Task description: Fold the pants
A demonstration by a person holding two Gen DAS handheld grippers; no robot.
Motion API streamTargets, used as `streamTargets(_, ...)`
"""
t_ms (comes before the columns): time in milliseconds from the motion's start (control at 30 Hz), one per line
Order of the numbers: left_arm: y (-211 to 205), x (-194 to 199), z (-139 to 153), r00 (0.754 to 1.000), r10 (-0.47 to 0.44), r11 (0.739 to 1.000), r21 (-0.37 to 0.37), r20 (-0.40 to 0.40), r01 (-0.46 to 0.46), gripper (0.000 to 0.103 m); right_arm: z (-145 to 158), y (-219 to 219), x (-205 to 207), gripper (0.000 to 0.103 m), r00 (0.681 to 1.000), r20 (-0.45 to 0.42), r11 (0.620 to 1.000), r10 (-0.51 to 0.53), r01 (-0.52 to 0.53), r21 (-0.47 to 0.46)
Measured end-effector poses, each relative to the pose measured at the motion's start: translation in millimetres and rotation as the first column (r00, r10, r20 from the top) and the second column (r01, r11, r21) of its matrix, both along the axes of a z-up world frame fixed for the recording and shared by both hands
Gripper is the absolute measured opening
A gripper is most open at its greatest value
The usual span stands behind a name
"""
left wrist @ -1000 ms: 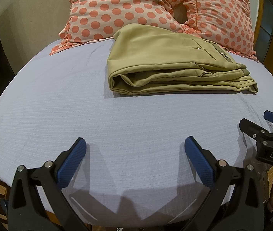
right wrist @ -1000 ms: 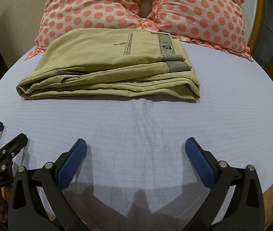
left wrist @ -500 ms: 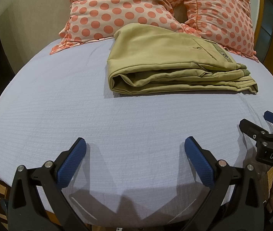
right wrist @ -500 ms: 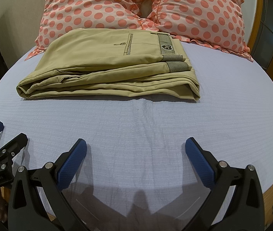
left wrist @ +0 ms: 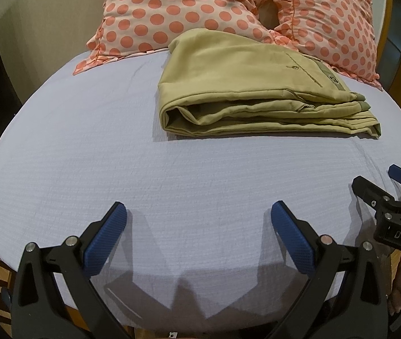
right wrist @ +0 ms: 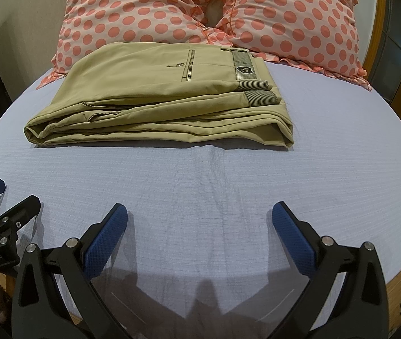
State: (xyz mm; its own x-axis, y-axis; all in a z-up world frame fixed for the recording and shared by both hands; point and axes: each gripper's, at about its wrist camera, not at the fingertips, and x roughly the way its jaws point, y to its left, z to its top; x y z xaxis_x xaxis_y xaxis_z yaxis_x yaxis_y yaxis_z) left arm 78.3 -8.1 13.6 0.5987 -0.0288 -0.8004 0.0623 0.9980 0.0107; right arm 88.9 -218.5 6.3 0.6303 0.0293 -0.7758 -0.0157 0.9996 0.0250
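Note:
Khaki pants point(left wrist: 245, 90) lie folded in a neat stack on the bed, waistband to the right; they also show in the right wrist view point(right wrist: 161, 104). My left gripper point(left wrist: 197, 220) is open and empty, low over the sheet near the bed's front edge, well short of the pants. My right gripper point(right wrist: 200, 220) is open and empty too, beside the left one. The right gripper shows at the right edge of the left wrist view point(left wrist: 381, 182), and the left gripper at the left edge of the right wrist view point(right wrist: 5, 195).
A pale lilac sheet point(left wrist: 115, 147) covers the bed. Two pink pillows with coral dots point(right wrist: 149, 8) point(right wrist: 296, 17) lean at the head, just behind the pants. A wooden bed frame point(right wrist: 398, 276) and a window point(right wrist: 398, 36) are at the right.

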Motion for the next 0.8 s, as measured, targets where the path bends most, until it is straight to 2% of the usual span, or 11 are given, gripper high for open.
streamTargets(800,-0.8,2.5,0.1,1.0,0.005,1.0,0.001,-0.027,-0.005,0.101,-0.7,0.0,0.4,0.102,1.0,0.002,1.0,-0.001,0.001,0.0)
